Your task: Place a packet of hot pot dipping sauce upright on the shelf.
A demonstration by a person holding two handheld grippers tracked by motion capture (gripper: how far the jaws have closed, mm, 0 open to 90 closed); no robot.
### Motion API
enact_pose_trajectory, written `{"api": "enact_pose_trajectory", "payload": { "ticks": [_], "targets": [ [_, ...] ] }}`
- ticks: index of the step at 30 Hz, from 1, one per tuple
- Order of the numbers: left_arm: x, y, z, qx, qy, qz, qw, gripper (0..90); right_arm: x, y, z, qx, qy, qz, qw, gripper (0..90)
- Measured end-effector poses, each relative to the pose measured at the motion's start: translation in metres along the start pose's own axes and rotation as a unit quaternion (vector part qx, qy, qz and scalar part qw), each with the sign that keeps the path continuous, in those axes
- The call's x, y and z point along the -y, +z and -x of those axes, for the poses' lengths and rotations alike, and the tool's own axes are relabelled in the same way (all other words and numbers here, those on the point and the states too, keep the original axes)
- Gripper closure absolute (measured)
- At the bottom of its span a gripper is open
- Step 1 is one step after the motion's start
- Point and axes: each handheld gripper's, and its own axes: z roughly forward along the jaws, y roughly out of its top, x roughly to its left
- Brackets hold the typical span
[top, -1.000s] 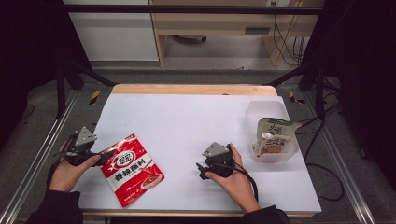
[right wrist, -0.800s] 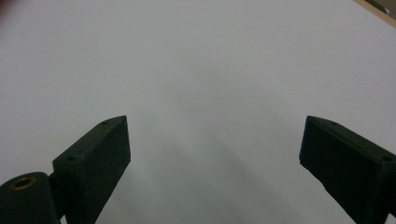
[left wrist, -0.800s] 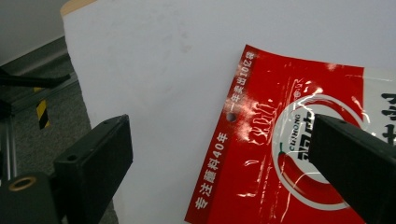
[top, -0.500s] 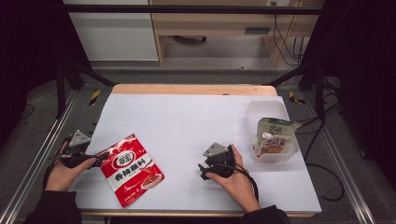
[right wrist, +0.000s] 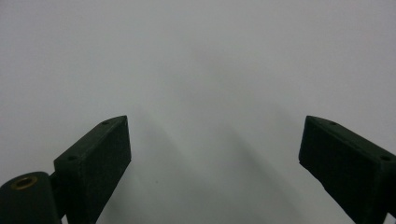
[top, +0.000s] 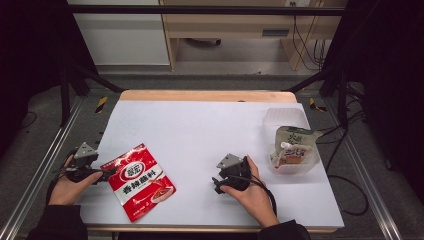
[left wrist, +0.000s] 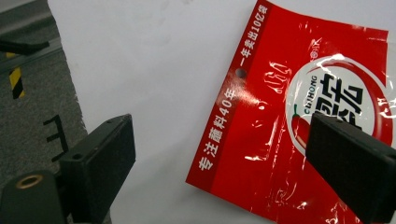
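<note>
Both tools agape; left tool (top: 107, 173) seemingly farther left, off red packet (top: 141, 181).

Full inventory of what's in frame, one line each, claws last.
table: 1, white top with a wooden far edge, centre of the high view.
sauce packet: 1, red with white print, flat on the table's near left.
clear tub: 1, see-through plastic, table's right side.
spouted pouch: 1, green and beige with a white cap, inside the tub.
left claw: 1, black, open, at the packet's left corner.
right claw: 1, black, open, over bare table near the middle.
</note>
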Motion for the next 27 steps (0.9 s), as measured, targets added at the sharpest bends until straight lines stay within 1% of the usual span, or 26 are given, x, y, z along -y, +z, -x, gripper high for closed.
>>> {"api": "enact_pose_trajectory", "payload": {
  "ticks": [3, 5, 6, 8, 9, 14, 16, 18, 19, 22, 24, 25, 27],
  "targets": [
    [0.0018, 0.0018, 0.0019, 0.005, -0.008, -0.003, 1.0000, 8.2, 0.0001, 0.0002, -0.0005, -0.002, 0.000, -0.001, 1.0000, 9.7],
    [0.0025, 0.0030, 0.0024, 0.007, -0.004, -0.012, 0.9999, 8.3, 0.0003, 0.0007, -0.0003, -0.002, -0.004, -0.001, 1.0000, 9.7],
    [0.0025, 0.0030, 0.0024, 0.007, -0.004, -0.012, 0.9999, 8.3, 0.0003, 0.0007, -0.0003, -0.002, -0.004, -0.001, 1.0000, 9.7],
    [0.0033, 0.0045, 0.0026, 0.010, -0.005, -0.016, 0.9998, 8.8, 0.0004, 0.0009, -0.0006, -0.004, -0.006, -0.001, 1.0000, 9.7],
    [0.0043, 0.0056, 0.0025, 0.012, -0.010, -0.018, 0.9997, 9.3, 0.0004, 0.0009, -0.0008, -0.003, -0.007, -0.003, 1.0000, 9.7],
    [0.0052, 0.0051, 0.0011, 0.013, -0.014, -0.018, 0.9997, 10.1, 0.0004, 0.0009, -0.0008, -0.004, -0.007, -0.003, 1.0000, 9.7],
    [0.0056, 0.0050, 0.0006, 0.015, -0.010, -0.024, 0.9996, 10.3, 0.0004, 0.0009, -0.0007, -0.004, -0.008, -0.003, 1.0000, 9.7],
    [0.0062, 0.0061, 0.0016, 0.017, -0.013, -0.024, 0.9995, 11.1, 0.0004, 0.0008, -0.0010, -0.006, -0.008, -0.003, 1.0000, 9.7],
    [0.0063, 0.0062, 0.0017, 0.019, -0.007, -0.030, 0.9993, 11.3, 0.0005, 0.0006, -0.0012, -0.006, -0.009, -0.002, 0.9999, 9.7],
    [0.0062, 0.0066, 0.0027, 0.022, -0.005, -0.031, 0.9993, 12.4, 0.0004, 0.0005, -0.0014, -0.007, -0.008, -0.001, 0.9999, 9.7],
    [0.0063, 0.0069, 0.0034, 0.024, -0.001, -0.036, 0.9991, 14.2, 0.0005, 0.0004, -0.0013, -0.007, -0.008, -0.003, 0.9999, 9.7],
    [0.0064, 0.0072, 0.0043, 0.027, 0.004, -0.039, 0.9989, 15.5, 0.0005, 0.0004, -0.0014, -0.007, -0.008, -0.004, 0.9999, 9.7],
    [0.0063, 0.0072, 0.0050, 0.029, 0.005, -0.040, 0.9988, 16.5, 0.0005, 0.0006, -0.0014, -0.008, -0.008, -0.004, 0.9999, 9.7]
  ]
}}
